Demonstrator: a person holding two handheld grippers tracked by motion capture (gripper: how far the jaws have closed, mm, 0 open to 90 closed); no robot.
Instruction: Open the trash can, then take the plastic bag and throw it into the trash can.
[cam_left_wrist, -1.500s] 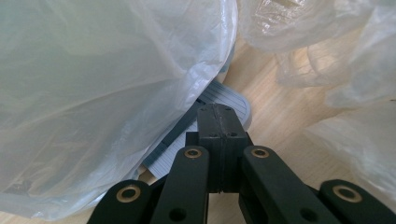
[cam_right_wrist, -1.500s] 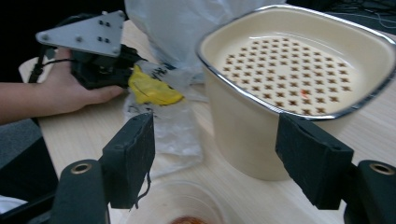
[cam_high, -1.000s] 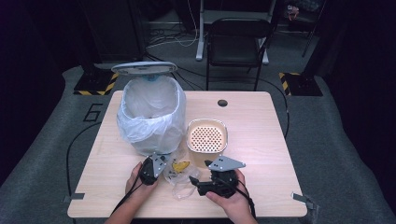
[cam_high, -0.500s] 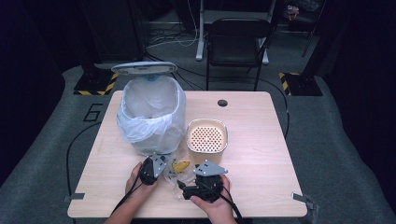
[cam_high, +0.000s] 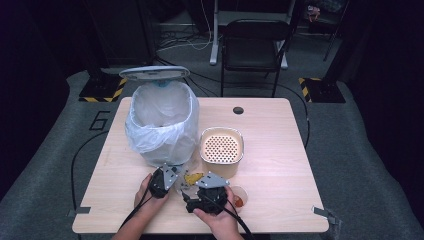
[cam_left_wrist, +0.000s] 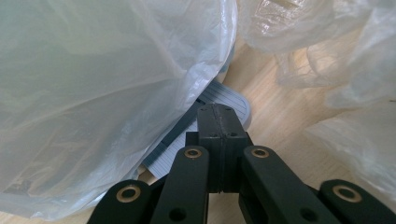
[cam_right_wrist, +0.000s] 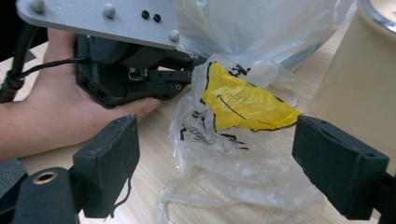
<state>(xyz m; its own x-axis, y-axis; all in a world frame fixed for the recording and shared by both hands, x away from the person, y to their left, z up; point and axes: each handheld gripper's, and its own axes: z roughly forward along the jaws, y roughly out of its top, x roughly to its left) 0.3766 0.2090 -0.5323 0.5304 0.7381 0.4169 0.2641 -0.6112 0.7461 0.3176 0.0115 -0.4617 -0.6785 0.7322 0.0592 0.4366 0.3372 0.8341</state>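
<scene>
A crumpled clear plastic bag (cam_right_wrist: 238, 107) with a yellow and black print lies on the table (cam_high: 280, 170) in front of the bin, also seen as the bag (cam_high: 192, 177) from above. My right gripper (cam_right_wrist: 224, 158) is open, its jaws have just been opening, and the bag sits between them without either pad pressing it. In the high view the right gripper (cam_high: 194, 192) is just below the bag. My left gripper (cam_left_wrist: 219, 121) is shut with nothing between its jaws, tips over the bin's ribbed grey pedal (cam_left_wrist: 236, 100). The left gripper (cam_high: 169, 172) is at the bin's foot.
The white-lined bin (cam_high: 160, 125) stands at the table's left with its lid (cam_high: 155, 74) raised. A cream perforated container (cam_high: 221, 149) stands right of the bag, close to my right jaw. A small cup (cam_high: 239, 200) with something orange sits beside the right hand.
My right gripper has moved left across the front of the table toward the bag and the left gripper, uncovering the small cup. The left gripper has stayed at the bin's foot.
</scene>
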